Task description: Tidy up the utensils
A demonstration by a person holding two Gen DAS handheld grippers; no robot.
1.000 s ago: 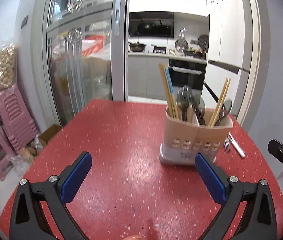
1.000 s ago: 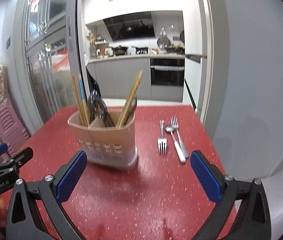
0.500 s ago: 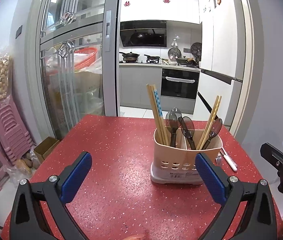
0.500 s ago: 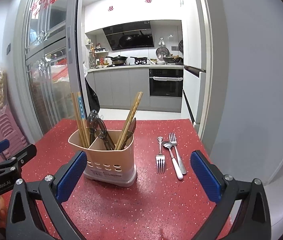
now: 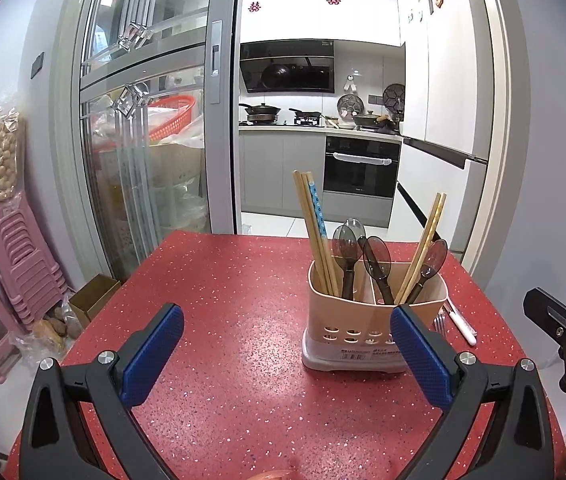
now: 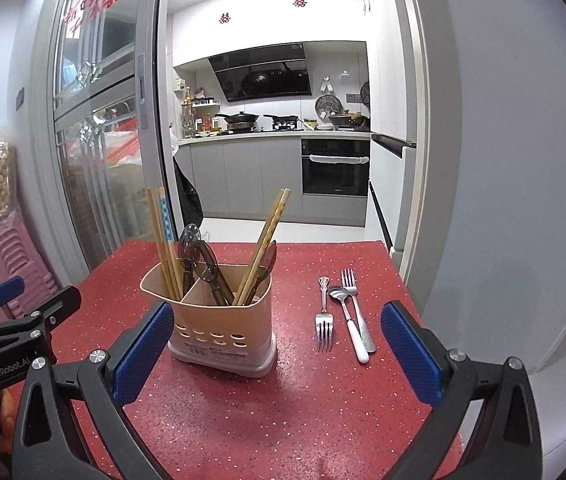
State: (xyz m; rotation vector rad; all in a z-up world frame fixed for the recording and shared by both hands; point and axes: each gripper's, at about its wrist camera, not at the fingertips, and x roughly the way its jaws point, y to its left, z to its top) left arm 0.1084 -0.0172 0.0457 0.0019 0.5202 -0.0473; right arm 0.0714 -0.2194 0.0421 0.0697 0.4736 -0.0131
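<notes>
Left gripper (image 5: 286,334): jaws spread wide, nothing between them, held above the red speckled bench (image 5: 223,300). Its black frame also shows at the left edge of the right wrist view.

Utensil holder (image 6: 223,330): beige plastic, two compartments, standing upright on the bench right of centre in the left wrist view and left of centre in the right wrist view. Left compartment holds a bundle of chopsticks (image 6: 163,240), one with a blue patterned end, leaning left, plus dark translucent spoons (image 6: 199,258). Right compartment holds a second pair of chopsticks (image 6: 265,244) leaning right, with another dark spoon beside them.

Loose cutlery: lying flat on the bench to the right of the holder, apart from it. A metal fork (image 6: 324,320) lies nearest the holder with tines toward the camera. Next is a spoon with a white handle (image 6: 349,324), bowl pointing away. A second fork (image 6: 357,308) lies just beside it, tines pointing away; the two appear to touch along their handles.

Right gripper (image 6: 277,346): jaws spread wide, empty, held above the bench, with the holder and loose cutlery seen between the fingers.
</notes>
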